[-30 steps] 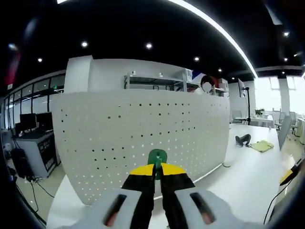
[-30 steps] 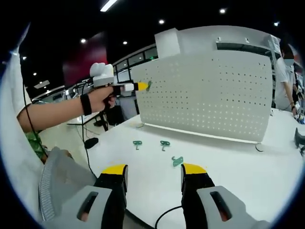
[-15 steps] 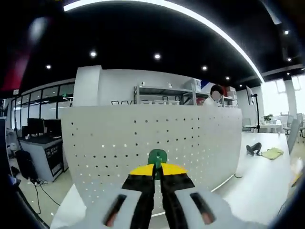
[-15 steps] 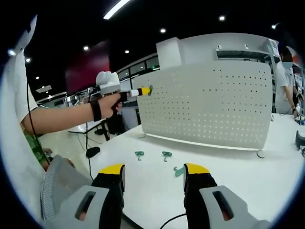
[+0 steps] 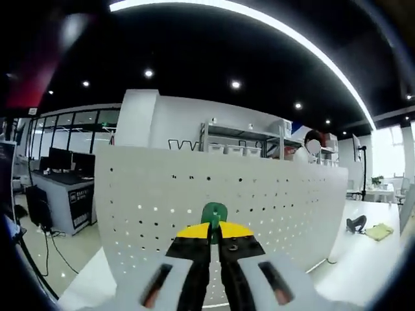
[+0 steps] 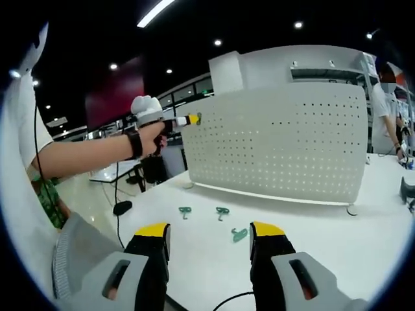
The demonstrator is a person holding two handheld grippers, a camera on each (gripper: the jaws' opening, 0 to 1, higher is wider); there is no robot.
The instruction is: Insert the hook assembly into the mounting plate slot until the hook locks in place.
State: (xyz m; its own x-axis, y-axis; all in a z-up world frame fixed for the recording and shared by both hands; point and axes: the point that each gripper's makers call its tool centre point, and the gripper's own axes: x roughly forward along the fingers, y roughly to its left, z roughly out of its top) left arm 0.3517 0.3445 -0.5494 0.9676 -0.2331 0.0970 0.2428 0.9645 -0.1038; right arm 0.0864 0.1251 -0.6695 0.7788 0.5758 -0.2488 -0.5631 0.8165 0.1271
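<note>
Table (image 6: 311, 220): white, carries the board and the spare hooks; I see it in the right gripper view.
Board (image 5: 259, 214): white perforated panel, upright on the table — fills the mid of the left gripper view, rows of small holes facing me. In the right gripper view (image 6: 285, 139) it stands well beyond my right tongs.
Left tongs (image 5: 214, 228): closed tight on the green hook, yellow tips together. From the right gripper view (image 6: 193, 119) they sit up by the board's top left corner, held out by the hand (image 6: 148, 133).
Right tongs (image 6: 209, 229): apart, nothing between them, low over the table.
Green hook (image 5: 214, 212): the task's thing — head pokes up above the left tips, in front of the board's face; can't tell if it touches yet.
Spare hooks (image 6: 222, 212): three green ones loose on the table, between my right tongs and the board.
Risk 1: I'm near the board's edge, so the hook could miss a hole & skid on the face — cause: poor lineup.
Risk 2: pushing hard on a free-standing board w/o bracing may tip or slide it.
Risk 3: hook twisting in the grip, so it won't lock.
</note>
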